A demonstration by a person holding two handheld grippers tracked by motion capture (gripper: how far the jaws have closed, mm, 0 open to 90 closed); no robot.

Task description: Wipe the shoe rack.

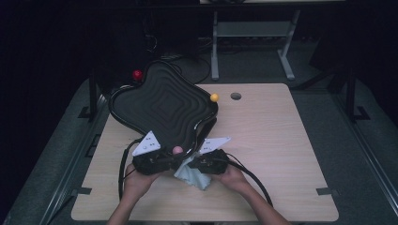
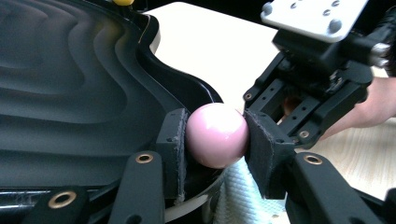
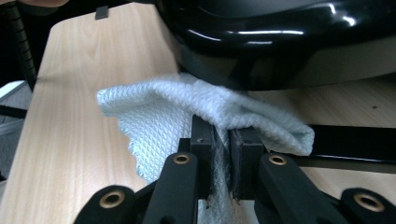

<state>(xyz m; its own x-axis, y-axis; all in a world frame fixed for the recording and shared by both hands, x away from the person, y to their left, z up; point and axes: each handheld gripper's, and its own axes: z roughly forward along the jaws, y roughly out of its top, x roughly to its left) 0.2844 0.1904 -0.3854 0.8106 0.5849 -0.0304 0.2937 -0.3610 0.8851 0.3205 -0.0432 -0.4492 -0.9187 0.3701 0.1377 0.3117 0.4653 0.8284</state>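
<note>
Left tool [image 2: 215, 135] clamped on the pink ball [image 2: 217, 134] at the black tray's [image 1: 164, 105] near rim, right tool [image 3: 220, 140] pinching the white cloth [image 3: 187, 112] on the bench [image 1: 272, 140] just beside it; ball secured, wiping probably not yet done.

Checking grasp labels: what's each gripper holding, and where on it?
Left gripper clamps the pink ball across its sides. Right gripper pinches a fold of the pale cloth.
</note>
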